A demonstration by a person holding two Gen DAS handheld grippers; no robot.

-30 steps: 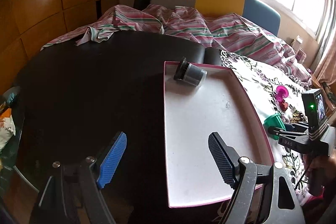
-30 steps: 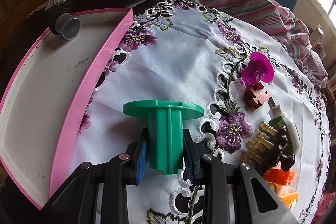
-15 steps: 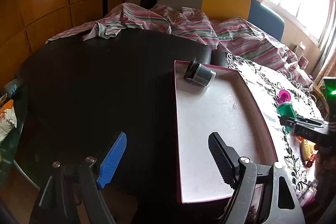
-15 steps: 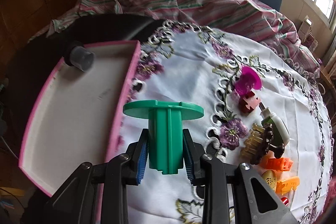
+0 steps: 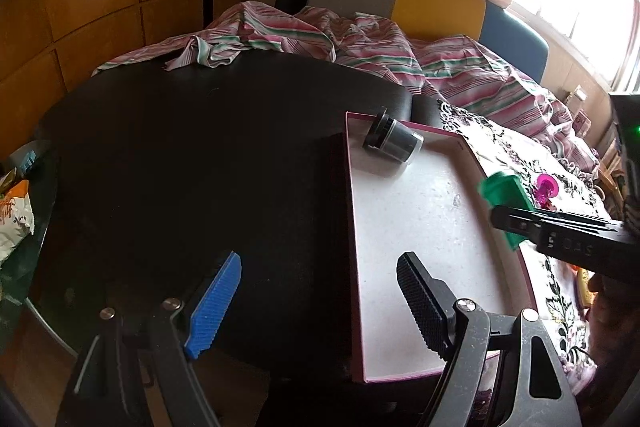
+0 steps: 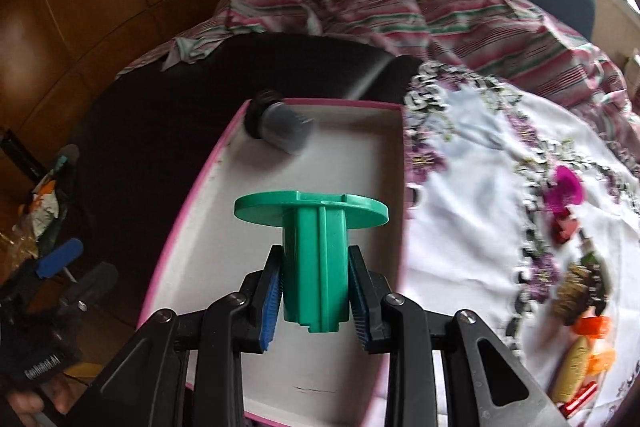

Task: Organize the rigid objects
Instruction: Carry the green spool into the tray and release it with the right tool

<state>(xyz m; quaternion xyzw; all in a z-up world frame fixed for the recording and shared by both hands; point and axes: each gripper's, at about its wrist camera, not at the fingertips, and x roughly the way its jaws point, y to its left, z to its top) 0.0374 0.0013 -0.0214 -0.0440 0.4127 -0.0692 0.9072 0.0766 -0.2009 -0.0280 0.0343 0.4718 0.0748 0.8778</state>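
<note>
Since the earlier frames, the right gripper (image 6: 316, 297) has carried the green spool (image 6: 314, 247) off the embroidered cloth (image 6: 472, 187) and over the pink-rimmed tray (image 6: 192, 203); a second ago the spool hung above the cloth, just outside the tray's right rim. Now its round flange sits above the tray's white floor, clear of it, and both pads pinch the spool's ribbed stem from either side. From the left wrist view the spool (image 5: 506, 193) shows at the tray's right rim (image 5: 350, 227), clamped in the right gripper's black fingers (image 5: 516, 221).

A grey cylinder with a black cap (image 6: 278, 125) lies on its side in the tray's far corner, touching the far wall. Right of the tray, on the cloth, rest a magenta piece (image 6: 564, 185), a brown comb clip (image 6: 578, 293) and orange clips (image 6: 592, 327), all well apart from the tray.

The left gripper (image 5: 320, 303) hangs at the tray's near left rim with its jaws spread wide and nothing between them, its blue pad (image 5: 216, 303) over the black table (image 5: 180, 155).
</note>
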